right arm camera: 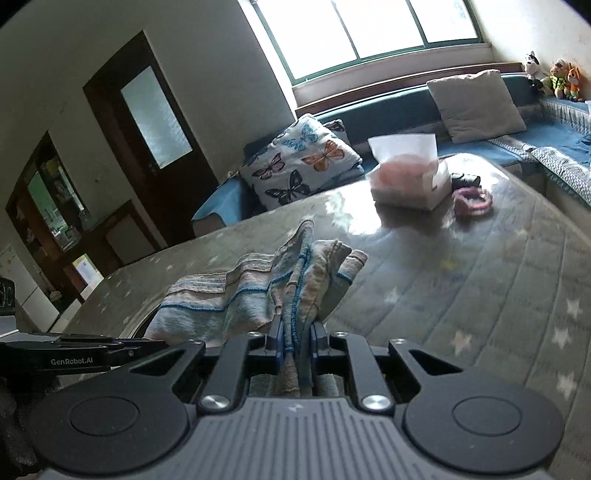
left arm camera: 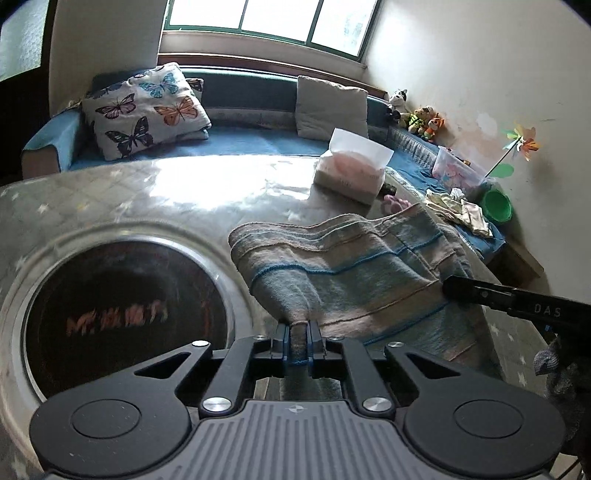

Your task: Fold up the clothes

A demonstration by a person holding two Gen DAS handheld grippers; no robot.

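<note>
Your left wrist camera looks down along its fingers, close over the table (left arm camera: 110, 192), toward the window (left arm camera: 273, 18) and the right-hand wall. Your right wrist camera sits just as near, angled left toward the door (right arm camera: 147, 122). Both share the striped towel (left arm camera: 351, 266), tissue box (left arm camera: 351, 173), butterfly pillow (left arm camera: 144, 110) and window.
</note>
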